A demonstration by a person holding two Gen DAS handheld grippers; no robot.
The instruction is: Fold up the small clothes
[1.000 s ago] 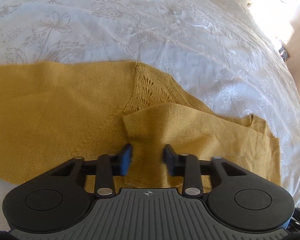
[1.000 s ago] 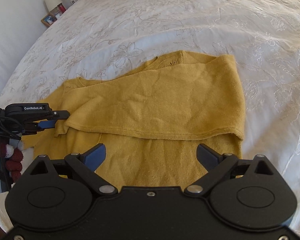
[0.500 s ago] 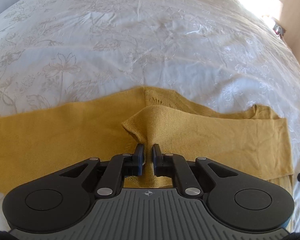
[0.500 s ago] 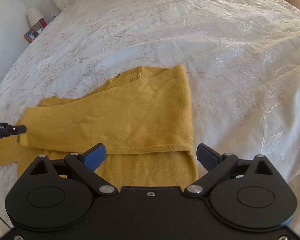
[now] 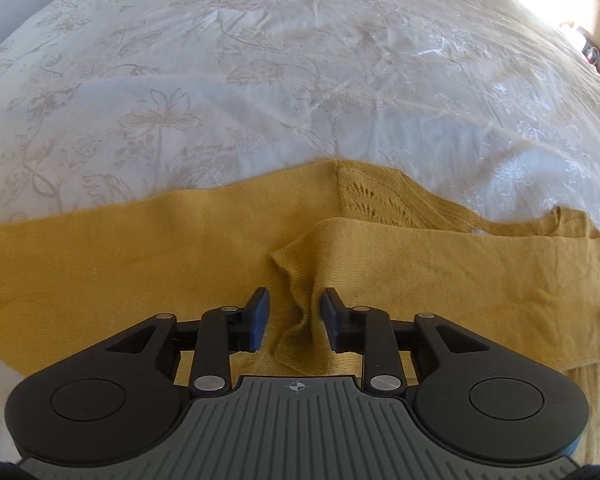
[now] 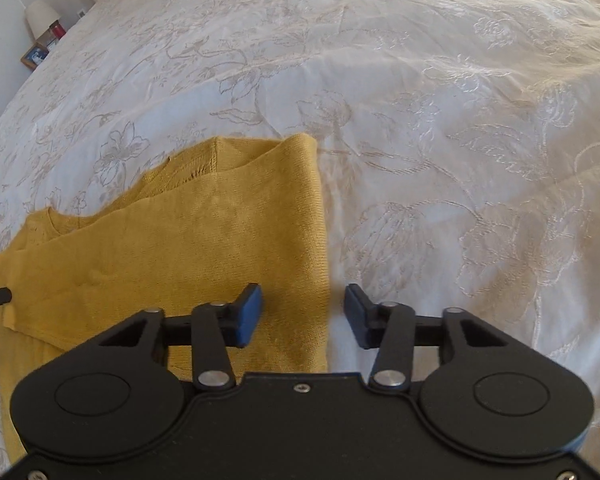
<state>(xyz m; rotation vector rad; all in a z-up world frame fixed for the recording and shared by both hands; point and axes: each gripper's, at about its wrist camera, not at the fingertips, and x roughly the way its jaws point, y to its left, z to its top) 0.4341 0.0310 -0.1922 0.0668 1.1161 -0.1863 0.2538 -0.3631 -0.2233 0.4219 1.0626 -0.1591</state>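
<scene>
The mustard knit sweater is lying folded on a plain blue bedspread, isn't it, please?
Not quite: the mustard knit sweater does lie folded, but the bedspread is white with embroidered flowers, not plain blue, as the right wrist view shows.

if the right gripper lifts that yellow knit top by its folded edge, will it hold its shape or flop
The yellow knit top would likely flop: it lies limp, with a loose ripple between the opening left gripper. It probably weighs little. The folded sleeve may slide off.

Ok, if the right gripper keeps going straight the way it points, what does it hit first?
Most likely the folded side edge of the yellow knit top: the right gripper, fingers closing, straddles that edge, with white bedspread beside it. Depth is unclear.
</scene>
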